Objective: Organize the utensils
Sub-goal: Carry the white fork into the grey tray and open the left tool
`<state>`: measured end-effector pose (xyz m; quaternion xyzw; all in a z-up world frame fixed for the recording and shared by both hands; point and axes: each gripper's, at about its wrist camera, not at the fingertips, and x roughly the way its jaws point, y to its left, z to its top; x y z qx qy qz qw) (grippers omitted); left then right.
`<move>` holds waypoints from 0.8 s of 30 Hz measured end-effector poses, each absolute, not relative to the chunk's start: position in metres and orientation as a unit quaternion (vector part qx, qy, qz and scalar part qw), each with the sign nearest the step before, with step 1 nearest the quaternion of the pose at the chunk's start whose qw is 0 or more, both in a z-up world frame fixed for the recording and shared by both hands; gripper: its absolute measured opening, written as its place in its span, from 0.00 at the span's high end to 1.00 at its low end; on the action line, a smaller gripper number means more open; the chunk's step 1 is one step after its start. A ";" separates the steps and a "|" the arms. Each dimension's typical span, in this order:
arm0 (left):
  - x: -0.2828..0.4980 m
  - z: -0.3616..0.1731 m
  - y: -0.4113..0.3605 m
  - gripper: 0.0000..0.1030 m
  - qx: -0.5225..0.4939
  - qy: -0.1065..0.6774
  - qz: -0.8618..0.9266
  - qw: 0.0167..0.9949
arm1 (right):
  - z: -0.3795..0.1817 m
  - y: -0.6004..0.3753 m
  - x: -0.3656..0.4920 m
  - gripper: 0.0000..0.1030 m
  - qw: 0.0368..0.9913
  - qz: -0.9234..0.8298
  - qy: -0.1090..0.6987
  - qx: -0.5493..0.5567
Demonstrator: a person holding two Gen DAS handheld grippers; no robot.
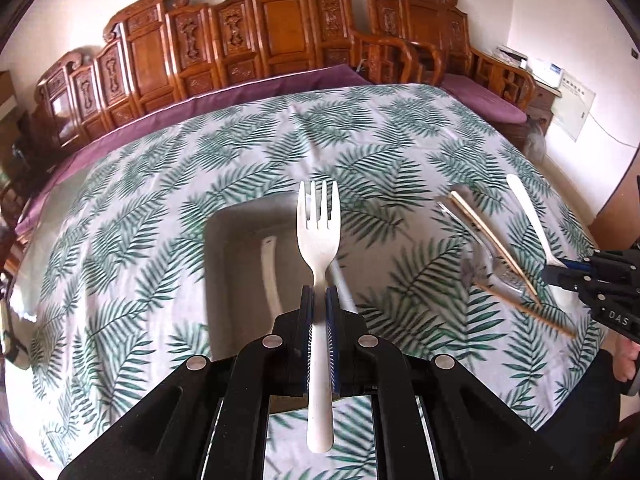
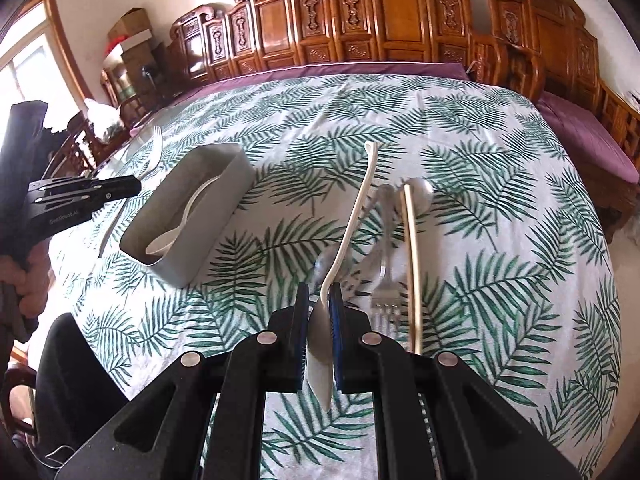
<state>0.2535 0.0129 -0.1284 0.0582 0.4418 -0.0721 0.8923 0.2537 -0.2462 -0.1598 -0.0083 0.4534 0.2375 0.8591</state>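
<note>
My left gripper (image 1: pixel 319 296) is shut on a white plastic fork (image 1: pixel 318 236), tines pointing away, held above a grey rectangular utensil box (image 1: pixel 240 240). The box (image 2: pixel 224 164) holds a white spoon (image 2: pixel 176 224). My right gripper (image 2: pixel 319 292) is shut on a white plastic spoon (image 2: pixel 360 204) at its bowl end, handle pointing away over the table. The right gripper also shows in the left wrist view (image 1: pixel 560 276), and the left gripper in the right wrist view (image 2: pixel 132 186). Beside the right gripper lie a metal fork (image 2: pixel 386 280), a metal spoon (image 2: pixel 418 196) and wooden chopsticks (image 2: pixel 412 256).
The table carries a white cloth with green leaf print (image 1: pixel 160 200). Carved wooden benches with purple cushions (image 1: pixel 264 36) stand behind it. A person's hand (image 2: pixel 28 280) shows at the left edge of the right wrist view.
</note>
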 end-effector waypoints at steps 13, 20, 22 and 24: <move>0.275 -0.141 0.051 0.94 0.031 0.453 -0.040 0.890 | -0.136 -0.181 0.266 0.89 0.855 0.274 0.441 -0.014; 0.281 -0.143 0.061 0.94 0.021 0.453 -0.037 0.890 | -0.131 -0.138 0.274 0.89 0.848 0.293 0.442 -0.016; 0.281 -0.142 0.064 0.91 0.019 0.451 -0.038 0.892 | -0.132 -0.127 0.276 0.89 0.845 0.295 0.445 -0.018; 0.279 -0.140 0.068 0.82 0.015 0.447 -0.039 0.894 | -0.134 -0.118 0.280 0.89 0.843 0.297 0.448 -0.019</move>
